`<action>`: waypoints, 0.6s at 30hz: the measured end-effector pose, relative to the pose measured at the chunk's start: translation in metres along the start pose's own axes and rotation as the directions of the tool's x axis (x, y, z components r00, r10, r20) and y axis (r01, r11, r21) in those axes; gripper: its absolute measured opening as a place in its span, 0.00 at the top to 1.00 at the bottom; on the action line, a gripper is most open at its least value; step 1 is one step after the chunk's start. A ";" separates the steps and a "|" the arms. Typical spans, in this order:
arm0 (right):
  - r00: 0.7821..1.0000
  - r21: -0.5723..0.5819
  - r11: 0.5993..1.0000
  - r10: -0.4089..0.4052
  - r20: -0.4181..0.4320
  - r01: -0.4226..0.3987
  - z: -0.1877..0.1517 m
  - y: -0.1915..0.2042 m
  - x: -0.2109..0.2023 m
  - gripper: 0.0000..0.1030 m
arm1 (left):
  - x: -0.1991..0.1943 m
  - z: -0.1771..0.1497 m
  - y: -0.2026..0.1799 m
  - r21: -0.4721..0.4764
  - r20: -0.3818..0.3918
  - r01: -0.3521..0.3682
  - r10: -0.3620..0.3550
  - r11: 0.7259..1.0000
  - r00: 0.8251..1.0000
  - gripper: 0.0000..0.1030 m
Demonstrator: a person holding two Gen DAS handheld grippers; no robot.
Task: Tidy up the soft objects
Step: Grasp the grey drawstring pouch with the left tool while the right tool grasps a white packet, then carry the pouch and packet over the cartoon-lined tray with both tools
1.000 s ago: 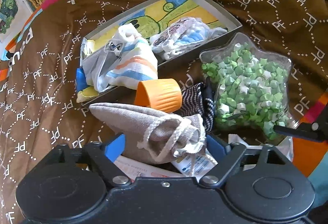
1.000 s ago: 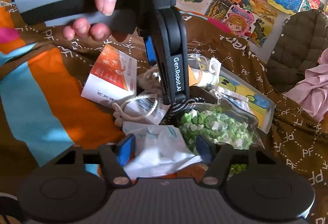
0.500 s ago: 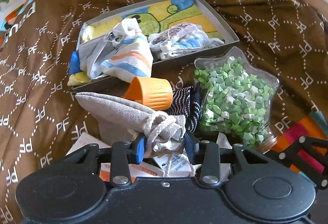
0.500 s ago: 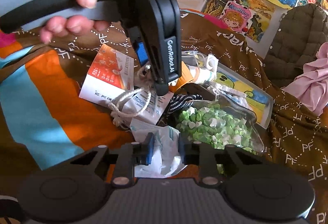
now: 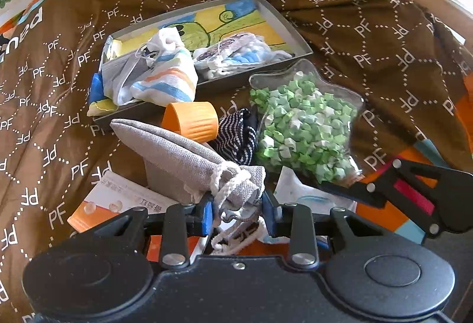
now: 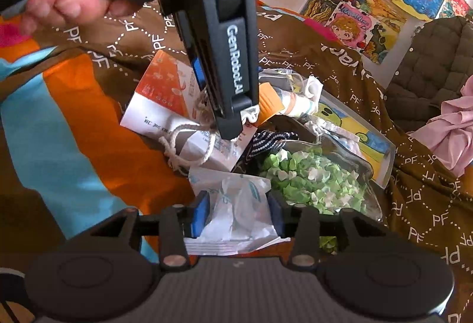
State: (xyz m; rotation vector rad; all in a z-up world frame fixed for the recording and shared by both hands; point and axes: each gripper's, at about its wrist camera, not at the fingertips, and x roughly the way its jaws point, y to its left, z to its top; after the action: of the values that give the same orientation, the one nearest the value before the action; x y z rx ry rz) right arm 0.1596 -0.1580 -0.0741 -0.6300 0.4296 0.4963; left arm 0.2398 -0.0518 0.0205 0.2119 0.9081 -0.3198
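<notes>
My left gripper [image 5: 238,218] has the bunched neck of a grey drawstring pouch [image 5: 177,154] between its blue pads; the jaws are closing and press on it. The pouch's white cord [image 6: 183,142] hangs below the left fingers [image 6: 233,86], over an orange-and-white box [image 6: 159,92]. My right gripper [image 6: 238,213] holds a crumpled white plastic packet [image 6: 236,199] that touches both pads while the jaws are opening. One of the right fingers [image 5: 354,193] shows at the right of the left wrist view. A grey tray [image 5: 283,27] beyond holds a striped cloth bundle [image 5: 168,80] and a small white-and-blue pouch [image 5: 236,54].
A clear star-shaped container of green paper stars [image 5: 301,122] lies beside the tray. An orange cap [image 5: 192,120] and a dark striped cloth [image 5: 239,136] sit between it and the pouch. A brown patterned bedcover [image 5: 354,36] lies under everything. A person's hand [image 6: 68,1] grips the left handle.
The left jaws went from wide open around the pouch to closed on its neck, and the view shifted. The right jaws narrowed on the white packet, then widened again.
</notes>
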 end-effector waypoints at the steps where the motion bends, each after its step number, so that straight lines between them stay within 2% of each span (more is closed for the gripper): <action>1: 1.000 -0.006 1.000 -0.006 -0.004 0.006 0.000 0.001 0.000 0.59 | -0.001 -0.001 0.000 0.004 0.003 0.003 -0.003 1.000 1.000 0.66; 3: 1.000 -0.026 0.999 -0.022 -0.009 0.021 0.000 0.004 0.002 0.65 | -0.003 -0.002 0.001 0.010 0.008 0.005 -0.005 1.000 1.000 0.66; 5: 0.999 -0.023 0.999 -0.028 -0.017 0.028 0.000 0.004 0.002 0.77 | -0.006 -0.004 0.002 0.006 0.013 0.006 -0.006 1.000 1.000 0.66; 8: 0.999 -0.005 1.000 -0.023 -0.022 0.022 0.001 0.002 0.002 0.86 | -0.011 -0.005 0.001 0.013 0.024 0.008 -0.008 1.000 1.000 0.66; 13: 0.999 -0.004 0.999 -0.049 0.022 0.049 0.003 0.001 -0.007 0.91 | -0.024 -0.009 -0.003 0.007 0.052 0.008 -0.008 1.000 0.999 0.66; 18: 0.986 0.011 0.993 -0.117 0.117 0.116 0.009 -0.004 -0.025 0.91 | -0.044 -0.014 -0.007 0.004 0.090 0.003 -0.004 1.000 0.996 0.66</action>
State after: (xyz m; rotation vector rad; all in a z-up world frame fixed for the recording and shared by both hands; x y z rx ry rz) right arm 0.1442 -0.1631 -0.0530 -0.6143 0.2804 0.4187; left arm 0.2012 -0.0460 0.0470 0.1976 0.8194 -0.3315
